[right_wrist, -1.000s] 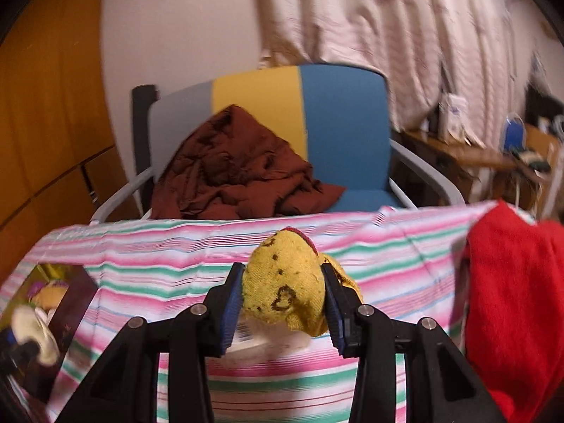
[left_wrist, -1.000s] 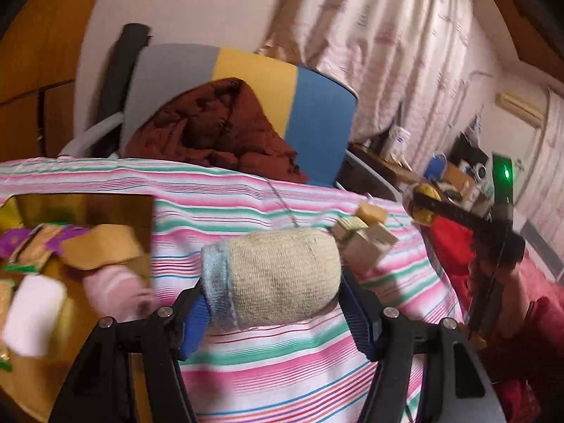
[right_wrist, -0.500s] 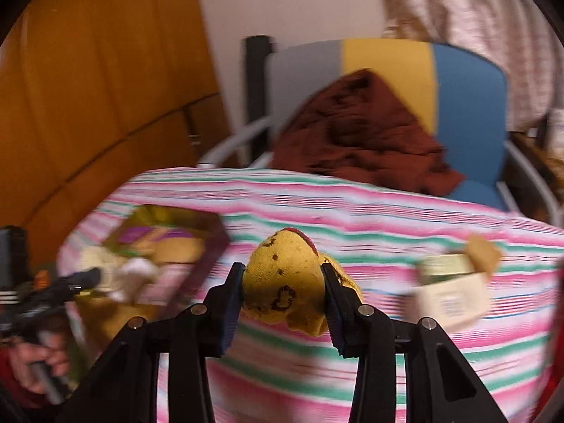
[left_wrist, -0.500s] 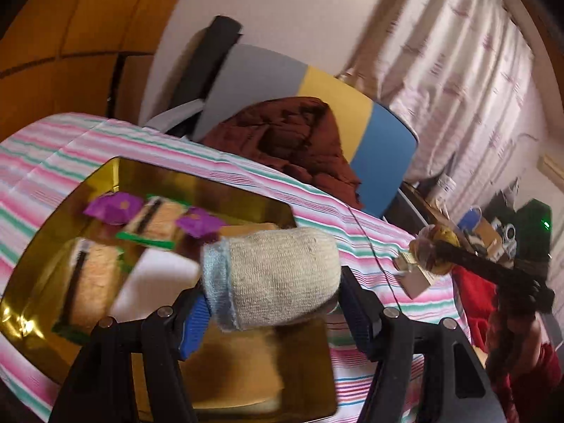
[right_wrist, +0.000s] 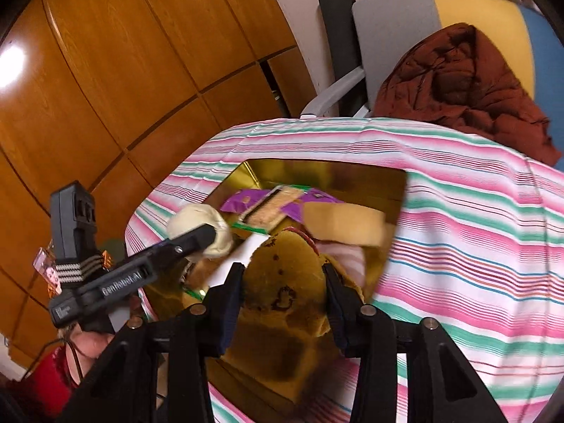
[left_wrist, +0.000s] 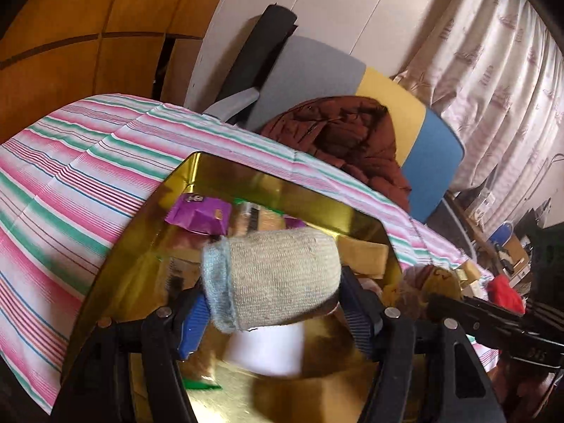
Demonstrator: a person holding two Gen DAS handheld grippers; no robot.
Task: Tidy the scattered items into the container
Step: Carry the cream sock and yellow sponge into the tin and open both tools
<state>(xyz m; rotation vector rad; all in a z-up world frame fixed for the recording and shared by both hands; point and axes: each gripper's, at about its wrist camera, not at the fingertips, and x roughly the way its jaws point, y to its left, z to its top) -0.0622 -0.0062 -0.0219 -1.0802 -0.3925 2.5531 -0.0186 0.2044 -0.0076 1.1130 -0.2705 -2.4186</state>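
While both tools hang over the gold container [left_wrist: 310,190] on the striped tablecloth [left_wrist: 70,183], the left gripper [left_wrist: 271,305] clamps a rolled beige sock [left_wrist: 278,278] with a blue cuff, and the right gripper [right_wrist: 283,303] pinches a yellow sock [right_wrist: 282,275] marked with dark shapes. Purple packets [right_wrist: 246,199], a tan block [right_wrist: 343,224] and a white item [left_wrist: 268,349] lie inside the container. Behind the table, a brown jacket [right_wrist: 458,91] is heaped on a grey, yellow and blue chair [left_wrist: 384,88].
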